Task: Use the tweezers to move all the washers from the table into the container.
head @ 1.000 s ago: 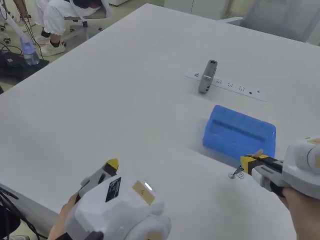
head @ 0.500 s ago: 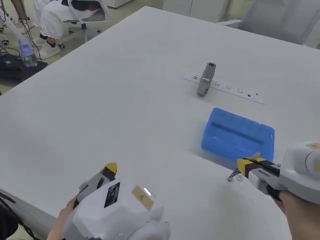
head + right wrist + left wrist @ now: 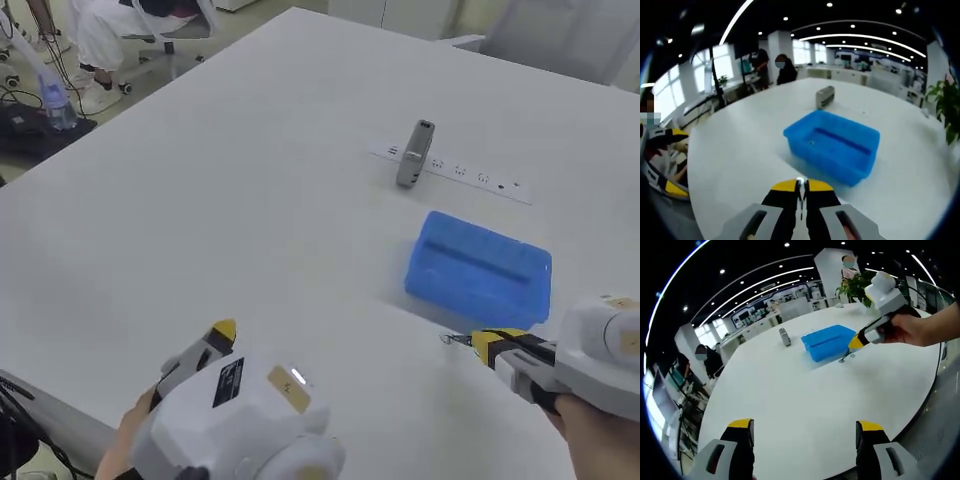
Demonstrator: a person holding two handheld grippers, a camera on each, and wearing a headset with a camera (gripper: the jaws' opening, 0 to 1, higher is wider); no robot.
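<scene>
The left gripper (image 3: 805, 425) hangs with its jaws wide apart, holding nothing. The right gripper (image 3: 492, 343) is squeezed tight on the tweezers (image 3: 457, 340). A tiny washer (image 3: 852, 356) seems to lie by their tip. The blue container (image 3: 480, 268) sits just ahead of that gripper. This looks like the pick-up step: pinch the washer, then lift it over.

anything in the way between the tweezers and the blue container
Nothing visible does. Bare table lies between the tweezers, clamped in the right gripper, and the near wall of the container.
</scene>
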